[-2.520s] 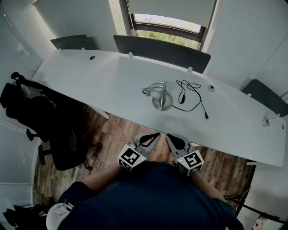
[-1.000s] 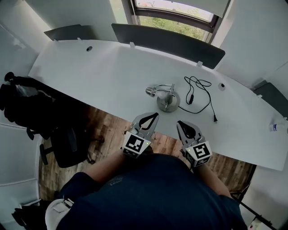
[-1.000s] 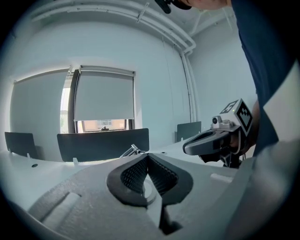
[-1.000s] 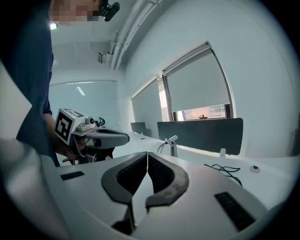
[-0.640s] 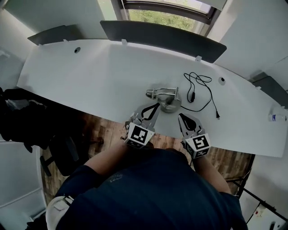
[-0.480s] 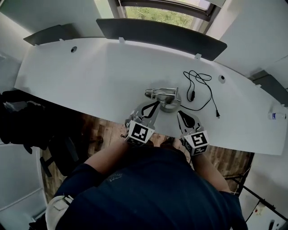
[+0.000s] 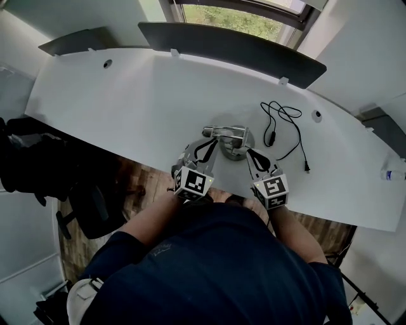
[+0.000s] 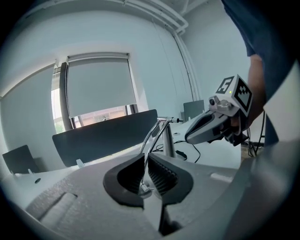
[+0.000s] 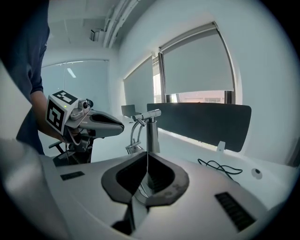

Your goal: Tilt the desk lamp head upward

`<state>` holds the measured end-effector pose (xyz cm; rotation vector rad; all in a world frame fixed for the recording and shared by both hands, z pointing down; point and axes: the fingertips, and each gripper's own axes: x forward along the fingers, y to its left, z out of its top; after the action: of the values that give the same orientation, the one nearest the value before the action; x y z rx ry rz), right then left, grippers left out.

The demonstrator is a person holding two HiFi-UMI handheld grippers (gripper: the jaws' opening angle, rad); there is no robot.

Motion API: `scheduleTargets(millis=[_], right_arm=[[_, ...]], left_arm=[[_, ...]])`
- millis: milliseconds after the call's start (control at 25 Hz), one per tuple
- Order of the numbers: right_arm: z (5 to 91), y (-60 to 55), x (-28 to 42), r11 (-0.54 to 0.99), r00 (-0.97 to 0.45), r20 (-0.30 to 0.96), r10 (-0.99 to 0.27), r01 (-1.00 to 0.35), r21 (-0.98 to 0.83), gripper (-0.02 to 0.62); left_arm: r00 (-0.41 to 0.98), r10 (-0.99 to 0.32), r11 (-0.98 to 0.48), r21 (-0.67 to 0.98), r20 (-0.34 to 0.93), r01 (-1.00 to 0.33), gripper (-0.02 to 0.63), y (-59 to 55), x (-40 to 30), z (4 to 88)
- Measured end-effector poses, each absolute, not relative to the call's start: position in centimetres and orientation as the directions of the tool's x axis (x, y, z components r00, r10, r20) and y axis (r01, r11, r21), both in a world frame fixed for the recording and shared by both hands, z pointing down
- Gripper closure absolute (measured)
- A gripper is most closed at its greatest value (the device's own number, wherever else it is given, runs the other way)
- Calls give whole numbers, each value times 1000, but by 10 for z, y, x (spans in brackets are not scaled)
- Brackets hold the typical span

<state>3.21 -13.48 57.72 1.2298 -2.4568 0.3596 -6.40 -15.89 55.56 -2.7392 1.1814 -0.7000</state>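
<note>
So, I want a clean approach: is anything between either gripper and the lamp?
Nothing visible does. The left gripper and right gripper, both shut, face the desk lamp directly; the black cable lies off to the lamp's right.

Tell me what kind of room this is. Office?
Most likely an office or meeting room: a long white desk with dark divider panels along its far edge, a black swivel chair beside it, and a window with a roller blind.

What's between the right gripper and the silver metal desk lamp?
Nothing; in the right gripper view the silver metal desk lamp rises straight beyond the shut right gripper, no object between.
</note>
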Motion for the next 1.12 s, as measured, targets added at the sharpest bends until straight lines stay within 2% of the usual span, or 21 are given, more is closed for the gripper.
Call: scheduleTargets(millis=[120, 280, 560, 720, 1120], right_arm=[[579, -140, 30, 597, -566, 443, -695, -798, -83, 581], [588, -144, 29, 612, -572, 442, -691, -788, -63, 566], [601, -153, 24, 607, -555, 469, -687, -794, -49, 451], [607, -163, 18, 611, -539, 477, -694, -792, -6, 406], [619, -186, 5, 596, -500, 495, -711, -802, 45, 400]], left_arm=[[573, -721, -684, -267, 389, -679, 597, -163, -65, 563], [547, -731, -673, -298, 408, -678, 556, -170, -65, 572], [514, -736, -670, -367, 440, -645, 481, -180, -61, 587], [496, -745, -661, -401, 445, -634, 463, -189, -59, 594], [496, -739, -671, -433, 455, -602, 460, -205, -45, 606]])
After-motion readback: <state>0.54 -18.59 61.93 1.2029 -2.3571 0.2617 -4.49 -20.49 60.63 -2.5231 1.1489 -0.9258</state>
